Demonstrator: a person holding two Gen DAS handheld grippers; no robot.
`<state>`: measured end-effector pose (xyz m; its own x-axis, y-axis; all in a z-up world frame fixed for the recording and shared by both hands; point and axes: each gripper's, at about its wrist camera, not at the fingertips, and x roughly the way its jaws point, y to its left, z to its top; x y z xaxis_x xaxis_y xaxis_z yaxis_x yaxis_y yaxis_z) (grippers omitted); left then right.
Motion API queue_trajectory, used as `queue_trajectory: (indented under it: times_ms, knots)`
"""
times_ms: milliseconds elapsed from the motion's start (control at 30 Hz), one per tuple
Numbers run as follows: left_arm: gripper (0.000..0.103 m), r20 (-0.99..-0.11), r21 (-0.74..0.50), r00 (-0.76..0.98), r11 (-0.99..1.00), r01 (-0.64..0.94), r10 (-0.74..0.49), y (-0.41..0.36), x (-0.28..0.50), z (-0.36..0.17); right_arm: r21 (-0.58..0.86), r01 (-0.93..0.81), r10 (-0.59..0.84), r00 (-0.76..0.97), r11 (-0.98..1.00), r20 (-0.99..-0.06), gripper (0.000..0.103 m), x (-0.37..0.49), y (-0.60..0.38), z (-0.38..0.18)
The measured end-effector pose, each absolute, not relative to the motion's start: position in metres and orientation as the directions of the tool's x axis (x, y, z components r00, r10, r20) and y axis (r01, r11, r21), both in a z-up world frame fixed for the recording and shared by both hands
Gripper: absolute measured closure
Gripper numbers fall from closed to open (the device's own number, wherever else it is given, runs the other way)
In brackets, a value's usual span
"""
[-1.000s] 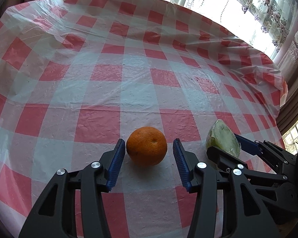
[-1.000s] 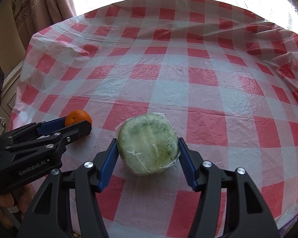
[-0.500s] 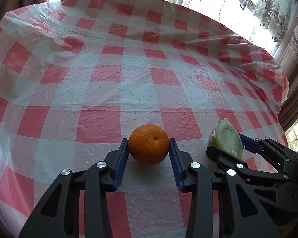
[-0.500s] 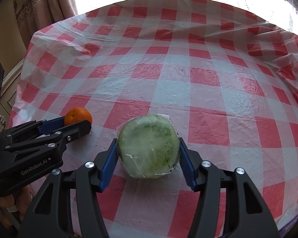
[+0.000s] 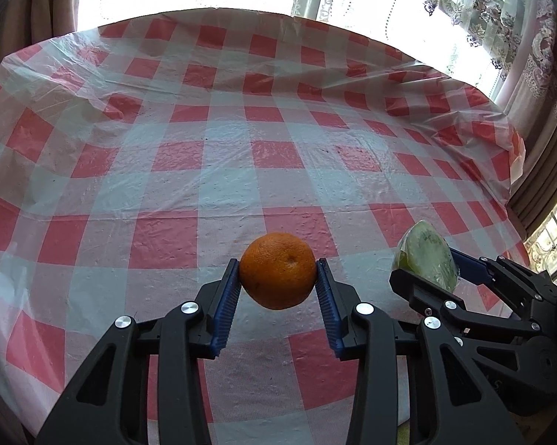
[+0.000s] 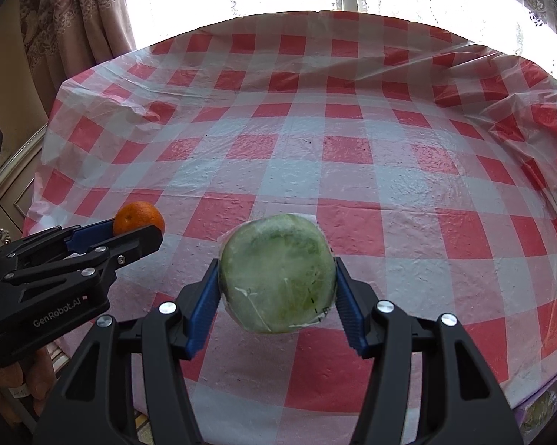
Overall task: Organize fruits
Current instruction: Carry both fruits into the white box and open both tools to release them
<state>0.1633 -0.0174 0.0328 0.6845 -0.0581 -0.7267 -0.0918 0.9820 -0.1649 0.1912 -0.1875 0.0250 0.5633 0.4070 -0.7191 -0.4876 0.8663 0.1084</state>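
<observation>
Right wrist: "GenRobot.AI" on left claw (image 6: pixel 139 230)

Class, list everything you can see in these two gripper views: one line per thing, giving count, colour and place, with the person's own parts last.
orange: one, orange, clamped in the left gripper, off the cloth.
wrapped green fruit: one, pale green in clear film, clamped in the right gripper.
tablecloth: one, red and white check under clear plastic, covering the table.
curtains: patterned, beige, beside the bright window behind the table.
left gripper: one, black with blue pads, jaws shut on the orange.
right gripper: one, black with blue pads, jaws shut on the green fruit.
hand: one, partly seen, holding the left gripper's handle.
</observation>
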Motion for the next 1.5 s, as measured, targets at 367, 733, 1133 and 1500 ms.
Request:
queue_trajectory:
  times_ms: [367, 733, 1133, 1500]
  knots:
    - [0.064, -0.723, -0.128, 0.687, 0.992, -0.023, -0.078, -0.058, 0.157, 0.046, 0.129, -0.437, 0.394, 0.595, 0.890, -0.700, 0.045, 0.178, -0.229, 0.035]
    - [0.064, -0.725, -0.100, 0.675, 0.991, 0.093, -0.137, -0.120, 0.152, 0.054, 0.159, -0.341, 0.352, 0.636, 0.927, -0.687, 0.045, 0.158, -0.306, 0.040]
    - [0.064, -0.736, -0.079, 0.630, 0.955, 0.286, -0.250, -0.214, 0.148, 0.054, 0.139, -0.184, 0.228, 0.686, 0.973, -0.691, 0.045, 0.135, -0.418, 0.042]
    - [0.064, -0.755, -0.065, 0.554, 0.880, 0.471, -0.352, -0.309, 0.144, 0.047, 0.094, 0.019, 0.052, 0.709, 0.995, -0.703, 0.045, 0.118, -0.530, 0.035]
